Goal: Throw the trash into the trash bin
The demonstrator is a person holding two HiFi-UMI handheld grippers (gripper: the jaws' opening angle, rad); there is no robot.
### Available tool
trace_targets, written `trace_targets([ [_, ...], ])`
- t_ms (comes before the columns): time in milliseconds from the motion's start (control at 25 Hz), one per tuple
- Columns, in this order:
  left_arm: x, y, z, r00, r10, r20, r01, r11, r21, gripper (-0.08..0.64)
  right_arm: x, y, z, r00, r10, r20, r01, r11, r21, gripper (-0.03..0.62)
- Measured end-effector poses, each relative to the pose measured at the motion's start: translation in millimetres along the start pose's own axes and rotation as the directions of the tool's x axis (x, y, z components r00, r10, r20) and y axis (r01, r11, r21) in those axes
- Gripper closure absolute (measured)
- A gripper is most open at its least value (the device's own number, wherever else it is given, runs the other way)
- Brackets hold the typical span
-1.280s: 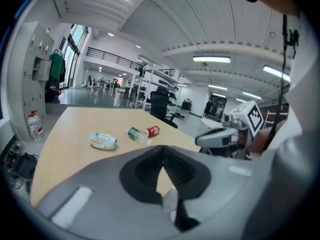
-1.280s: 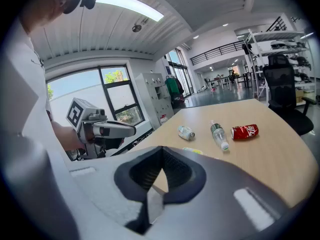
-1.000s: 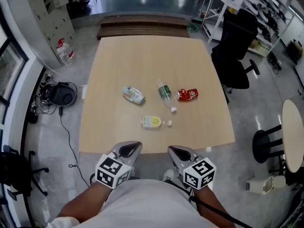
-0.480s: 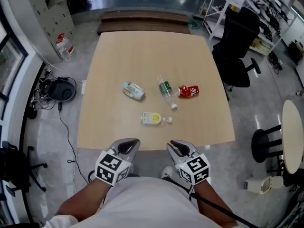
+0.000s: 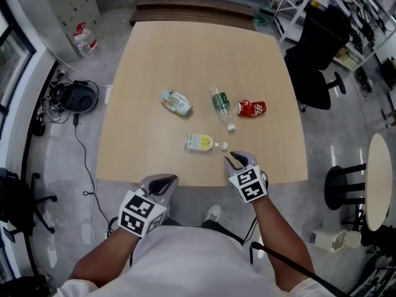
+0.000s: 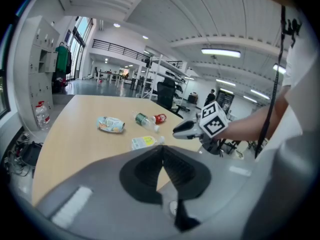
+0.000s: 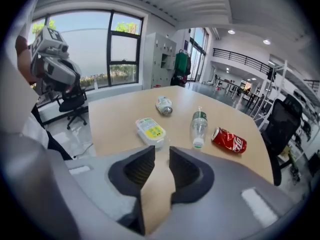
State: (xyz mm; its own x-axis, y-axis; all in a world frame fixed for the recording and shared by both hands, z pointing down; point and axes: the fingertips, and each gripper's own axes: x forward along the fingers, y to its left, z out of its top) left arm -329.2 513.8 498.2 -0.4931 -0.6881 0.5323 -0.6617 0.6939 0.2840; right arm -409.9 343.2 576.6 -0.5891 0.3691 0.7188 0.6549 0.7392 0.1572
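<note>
Your left gripper (image 5: 163, 180) hangs clenched and empty off the table (image 5: 154, 60) edge. The yellow bottle (image 5: 200, 143) lies nearest you; your right gripper (image 5: 237, 161) (jaws just opening, nothing between them) should straddle its body squarely before squeezing.

Black chair (image 5: 318, 48) beside table (image 5: 185, 60); perhaps a bag (image 5: 79, 98).

White shirt (image 5: 185, 258); grey left gripper (image 5: 162, 182), right gripper (image 5: 237, 160); black-white marker cubes (image 5: 137, 213); black cable (image 5: 291, 272) at right.
</note>
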Motion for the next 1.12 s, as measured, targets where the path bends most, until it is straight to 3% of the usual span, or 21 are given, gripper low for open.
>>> trace_targets([
  [160, -2.0, 7.6, -6.8, 1.0, 0.029, -0.004, -0.029, 0.999, -0.033, 0.552, 30.4, -14.6, -15.1, 0.992, -0.011, -0.128, -0.016, 0.977, -0.215, 0.467],
  [360, -5.8, 14.5, -12.8, 0.998, 0.06, -0.013, -0.06, 0.996, -0.067, 0.552, 57.8, -19.1, -25.4, 0.973, -0.023, -0.228, -0.086, 0.886, -0.456, 0.441],
  [680, -4.2, 19.0, -15.2, 0.996, 0.092, -0.021, -0.093, 0.991, -0.092, 0.552, 86.4, -8.6, -37.0, 0.942, -0.001, -0.337, -0.231, 0.726, -0.648, 0.4],
  [880, -6.1, 19.5, -15.2, 0.994, 0.106, -0.016, -0.107, 0.99, -0.093, 0.552, 98.3, -8.0, -39.7, 0.929, 0.023, -0.369, -0.271, 0.723, -0.636, 0.399],
  [1080, -10.9, 22.3, -18.4, 0.992, 0.126, -0.016, -0.127, 0.986, -0.111, 0.552, 101.5, -10.1, -43.1, 0.909, 0.07, -0.412, -0.318, 0.755, -0.573, 0.404],
  [1120, -12.1, 22.7, -18.9, 0.991, 0.13, -0.016, -0.131, 0.985, -0.113, 0.552, 100.8, -10.1, -43.4, 0.907, 0.074, -0.414, -0.32, 0.759, -0.566, 0.433],
])
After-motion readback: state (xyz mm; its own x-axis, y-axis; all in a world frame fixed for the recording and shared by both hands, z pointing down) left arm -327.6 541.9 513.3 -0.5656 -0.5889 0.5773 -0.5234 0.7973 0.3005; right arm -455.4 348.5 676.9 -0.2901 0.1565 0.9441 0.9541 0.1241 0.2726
